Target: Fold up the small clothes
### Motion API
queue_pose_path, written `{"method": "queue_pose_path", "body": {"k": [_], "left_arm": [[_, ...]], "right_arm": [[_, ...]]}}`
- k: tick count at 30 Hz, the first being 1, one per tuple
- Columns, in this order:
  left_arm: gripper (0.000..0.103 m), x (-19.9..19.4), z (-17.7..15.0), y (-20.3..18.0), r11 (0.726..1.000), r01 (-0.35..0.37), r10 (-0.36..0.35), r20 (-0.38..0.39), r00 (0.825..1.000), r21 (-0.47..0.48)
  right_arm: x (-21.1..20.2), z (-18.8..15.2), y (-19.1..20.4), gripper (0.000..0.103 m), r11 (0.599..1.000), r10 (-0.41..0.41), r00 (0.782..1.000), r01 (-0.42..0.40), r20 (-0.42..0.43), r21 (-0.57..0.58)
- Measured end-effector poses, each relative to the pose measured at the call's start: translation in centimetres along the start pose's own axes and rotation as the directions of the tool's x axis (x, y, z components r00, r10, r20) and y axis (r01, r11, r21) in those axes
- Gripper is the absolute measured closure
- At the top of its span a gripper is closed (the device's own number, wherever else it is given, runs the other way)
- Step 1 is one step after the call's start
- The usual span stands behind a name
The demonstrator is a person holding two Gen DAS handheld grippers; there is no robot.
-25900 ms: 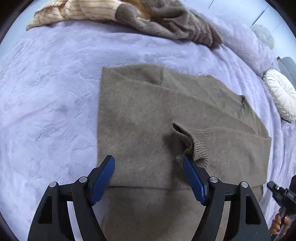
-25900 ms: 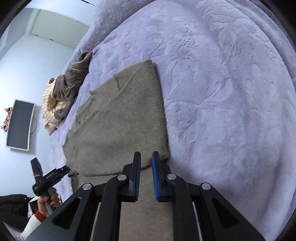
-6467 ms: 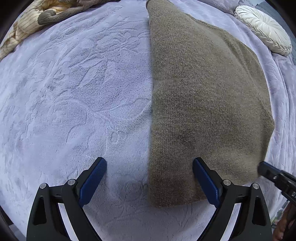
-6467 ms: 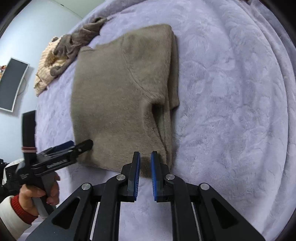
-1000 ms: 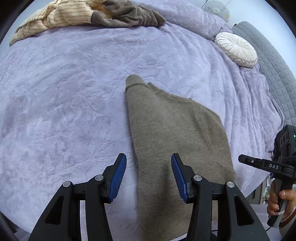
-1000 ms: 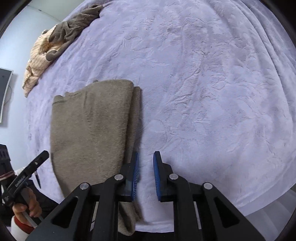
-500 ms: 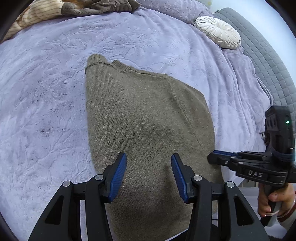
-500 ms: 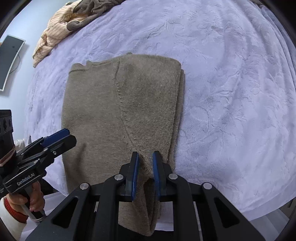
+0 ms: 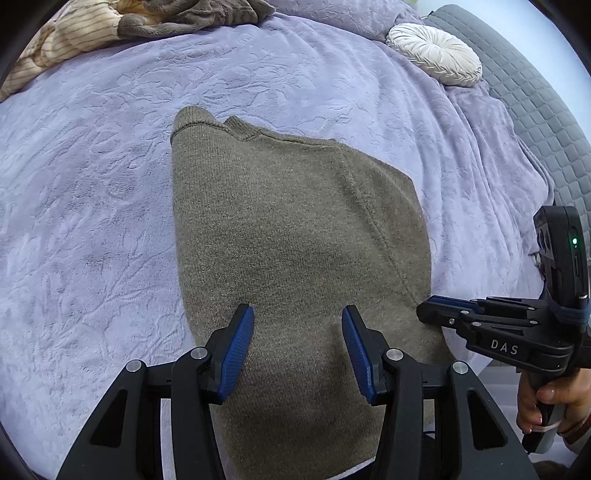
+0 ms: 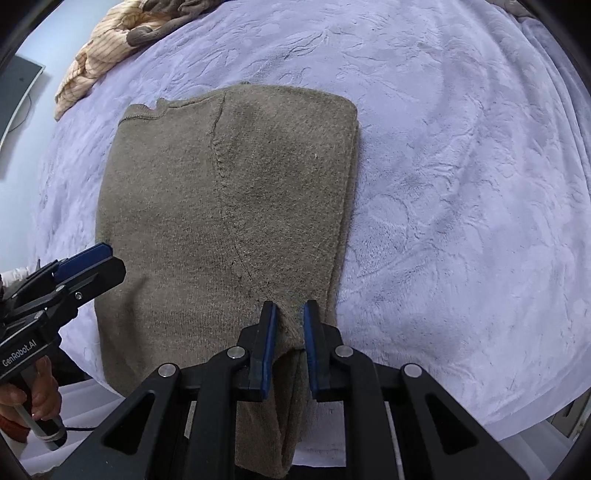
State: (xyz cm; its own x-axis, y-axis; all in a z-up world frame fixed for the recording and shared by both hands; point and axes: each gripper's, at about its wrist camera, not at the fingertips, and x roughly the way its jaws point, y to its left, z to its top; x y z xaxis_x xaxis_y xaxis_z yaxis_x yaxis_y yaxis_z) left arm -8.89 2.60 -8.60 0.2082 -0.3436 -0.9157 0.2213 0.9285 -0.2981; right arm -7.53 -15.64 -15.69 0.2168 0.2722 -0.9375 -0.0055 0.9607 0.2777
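Observation:
An olive-brown knitted sweater (image 9: 295, 221) (image 10: 240, 203) lies folded on the lavender bedspread (image 9: 92, 184), its near end hanging over the bed's edge. My left gripper (image 9: 297, 323) stands half open above the sweater's near part, pads apart, with flat fabric showing between them. In the right wrist view the left gripper (image 10: 110, 260) sits at the sweater's left edge. My right gripper (image 10: 288, 314) is shut on a raised ridge of sweater fabric close to its right edge. The left wrist view shows the right gripper (image 9: 424, 304) at the sweater's right side.
A heap of striped beige and brown clothes (image 9: 110, 29) (image 10: 110, 48) lies at the far side of the bed. A round white cushion (image 9: 436, 55) rests by a grey quilted headboard (image 9: 535, 110). A dark screen (image 10: 18, 92) hangs on the wall at left.
Both grippers came down closer to the sweater. The left one shifted from its left edge to over its middle. The right one moved in from the right edge and closed on a fold.

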Motion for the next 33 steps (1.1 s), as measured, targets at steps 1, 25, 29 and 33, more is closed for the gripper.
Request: {"method": "queue_pose_path", "body": {"k": [1, 25, 29, 33], "left_arm": [[0.052, -0.1, 0.0, -0.1, 1.000, -0.007, 0.007, -0.002, 1.000, -0.001], [0.018, -4.6, -1.2, 0.1, 0.983, -0.152, 0.151, -0.024, 0.988, -0.103], [0.018, -5.3, -1.0, 0.4, 0.978, -0.155, 0.153, -0.026, 0.988, -0.137], [0.000, -5.7, -1.0, 0.3, 0.971, -0.192, 0.190, -0.028, 0.981, -0.139]], "right_arm": [[-0.1, 0.1, -0.1, 0.088, 1.000, 0.004, 1.000, -0.004, -0.003, 0.017], [-5.4, -2.2, 0.9, 0.078, 0.997, 0.005, 0.999, -0.002, -0.035, 0.082], [-6.2, -1.8, 2.2, 0.035, 0.999, -0.022, 1.000, 0.022, -0.011, 0.048], [-6.9, -1.2, 3.1, 0.024, 0.998, -0.050, 0.999, 0.050, 0.012, 0.026]]}}
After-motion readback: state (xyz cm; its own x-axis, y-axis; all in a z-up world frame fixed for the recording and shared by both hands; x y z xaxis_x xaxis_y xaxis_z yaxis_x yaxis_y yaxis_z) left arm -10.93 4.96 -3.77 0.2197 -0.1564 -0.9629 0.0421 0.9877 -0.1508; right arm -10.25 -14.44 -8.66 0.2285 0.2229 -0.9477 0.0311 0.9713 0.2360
